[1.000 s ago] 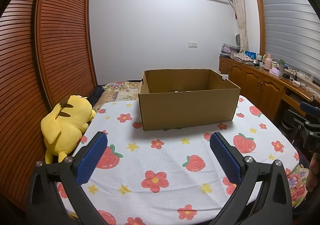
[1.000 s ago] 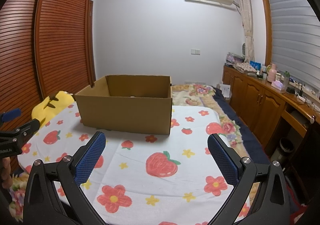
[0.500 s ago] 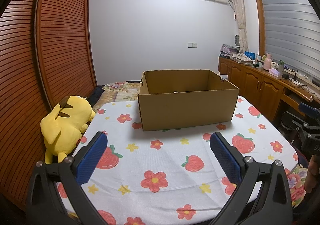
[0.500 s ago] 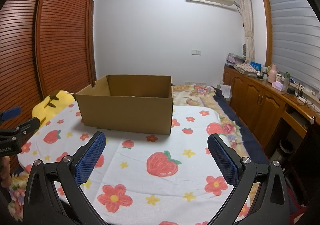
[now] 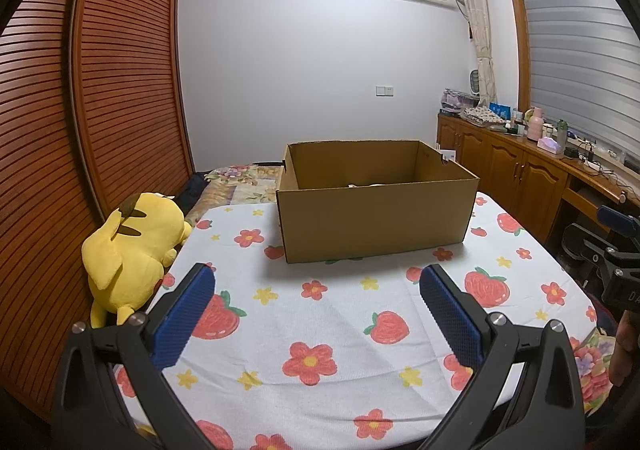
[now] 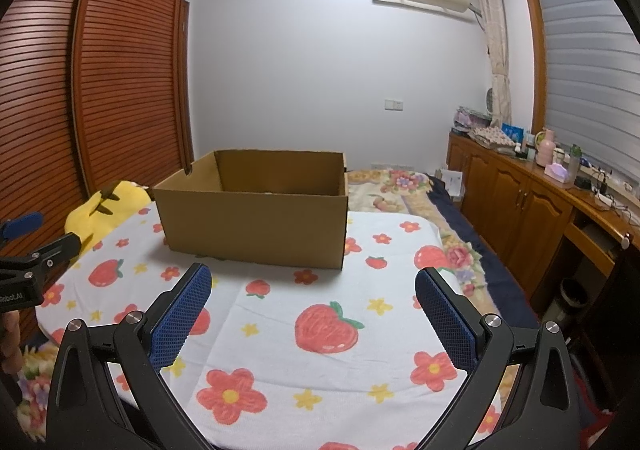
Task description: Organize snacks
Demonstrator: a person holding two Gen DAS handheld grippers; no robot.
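One cardboard box point(image 5: 376, 201) (open-topped) sits mid-bed beyond the left hand-held gripper point(image 5: 316, 310) and right hand-held gripper point(image 6: 312, 310), both spread apart, empty.

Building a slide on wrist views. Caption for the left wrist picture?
Open left hand-held gripper above a strawberry-print cloth, facing an open cardboard box; yellow plush at left.

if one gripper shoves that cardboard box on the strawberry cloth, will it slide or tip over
The cardboard box sits low and wide, so it would probably slide rather than tip. Its thin open-top walls may flex under a push. The soft strawberry cloth might bunch up and drag. Its weight is unclear, since the contents are barely visible.
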